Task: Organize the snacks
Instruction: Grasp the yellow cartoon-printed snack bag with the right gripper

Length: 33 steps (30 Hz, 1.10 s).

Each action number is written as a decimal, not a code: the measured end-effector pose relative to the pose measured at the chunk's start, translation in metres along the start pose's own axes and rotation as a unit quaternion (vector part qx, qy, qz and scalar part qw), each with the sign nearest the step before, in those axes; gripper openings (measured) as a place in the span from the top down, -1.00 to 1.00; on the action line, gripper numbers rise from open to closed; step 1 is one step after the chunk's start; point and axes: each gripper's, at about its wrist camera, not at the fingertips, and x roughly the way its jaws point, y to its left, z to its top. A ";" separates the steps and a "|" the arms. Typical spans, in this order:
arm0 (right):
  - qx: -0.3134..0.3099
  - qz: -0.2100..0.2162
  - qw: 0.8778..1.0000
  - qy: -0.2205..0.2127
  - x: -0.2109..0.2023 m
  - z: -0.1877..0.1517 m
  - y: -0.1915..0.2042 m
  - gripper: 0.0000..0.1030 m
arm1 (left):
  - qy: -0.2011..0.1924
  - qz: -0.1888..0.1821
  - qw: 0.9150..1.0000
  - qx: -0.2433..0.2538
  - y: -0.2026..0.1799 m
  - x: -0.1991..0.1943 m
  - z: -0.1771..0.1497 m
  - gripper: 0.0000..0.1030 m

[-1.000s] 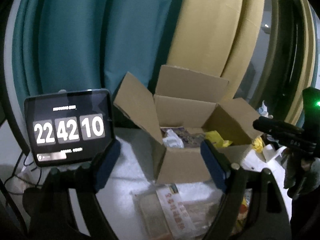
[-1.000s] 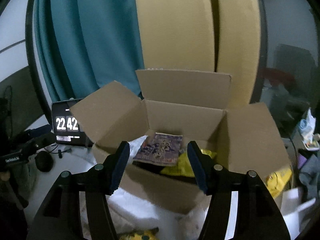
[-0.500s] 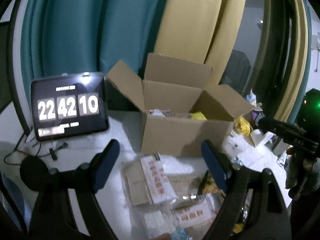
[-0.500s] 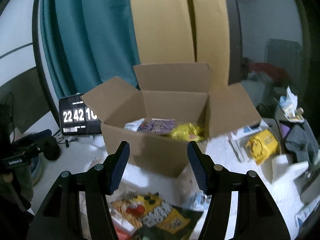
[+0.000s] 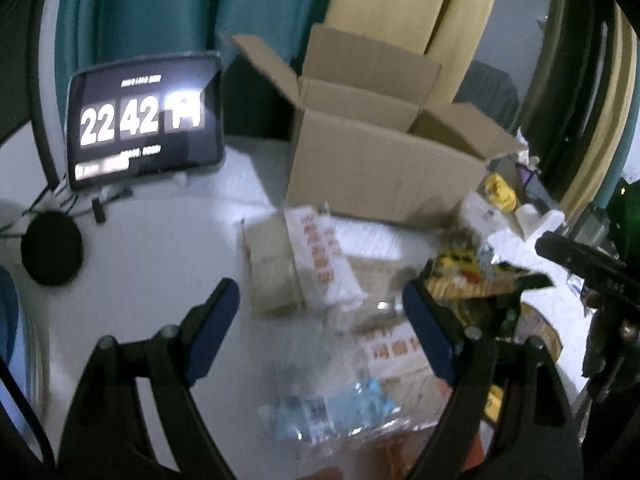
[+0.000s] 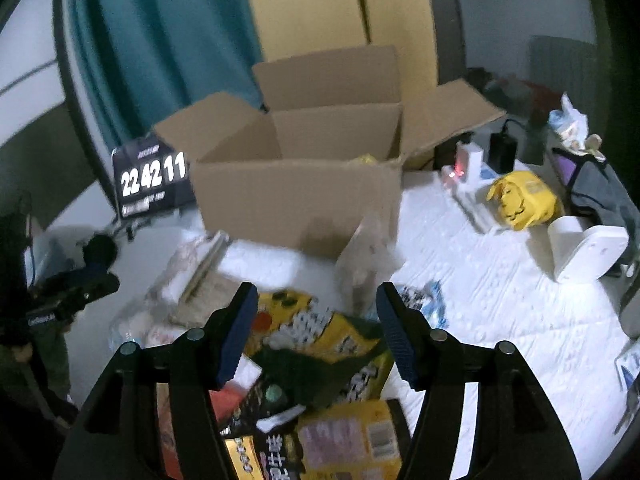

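Observation:
An open cardboard box (image 5: 380, 168) (image 6: 296, 196) stands at the back of the white table. Loose snack packs lie heaped in front of it. My left gripper (image 5: 320, 320) hangs open above a beige pack with a white and orange label (image 5: 296, 264) and a clear pack with blue print (image 5: 340, 404); nothing is between its fingers. My right gripper (image 6: 314, 330) is over a yellow and green bag (image 6: 320, 340) and a yellow box (image 6: 352, 436); its jaws are opening and the pads press on nothing. The right gripper also shows in the left wrist view, at the right edge (image 5: 592, 272).
A tablet showing a clock (image 5: 144, 120) (image 6: 154, 178) leans left of the box, with a round black object (image 5: 52, 254) and cables beside it. On the right lie a yellow pouch (image 6: 524, 200), a white stand (image 6: 584, 248), chargers and grey clothing. Teal and yellow curtains hang behind.
Both grippers have pulled back from the box and sunk toward the heap of packs in front of it. The box's contents have dropped out of sight. The right jaws have widened slightly.

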 end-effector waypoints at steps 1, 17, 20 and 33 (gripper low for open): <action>-0.008 0.000 1.000 0.004 0.002 -0.003 0.003 -0.35 | 0.005 0.001 1.000 -0.003 0.001 0.002 -0.004 -0.65; -0.184 -0.046 0.981 0.052 0.048 -0.035 0.061 -0.38 | 0.072 0.022 0.997 -0.001 0.007 0.029 -0.033 -0.65; -0.184 -0.053 0.980 0.057 0.052 -0.036 0.059 -0.34 | 0.078 0.024 0.997 0.006 0.007 0.033 -0.036 -0.65; -0.187 -0.030 0.981 0.026 0.031 -0.024 0.058 0.75 | 0.061 0.011 0.998 0.023 0.001 0.017 -0.035 -0.14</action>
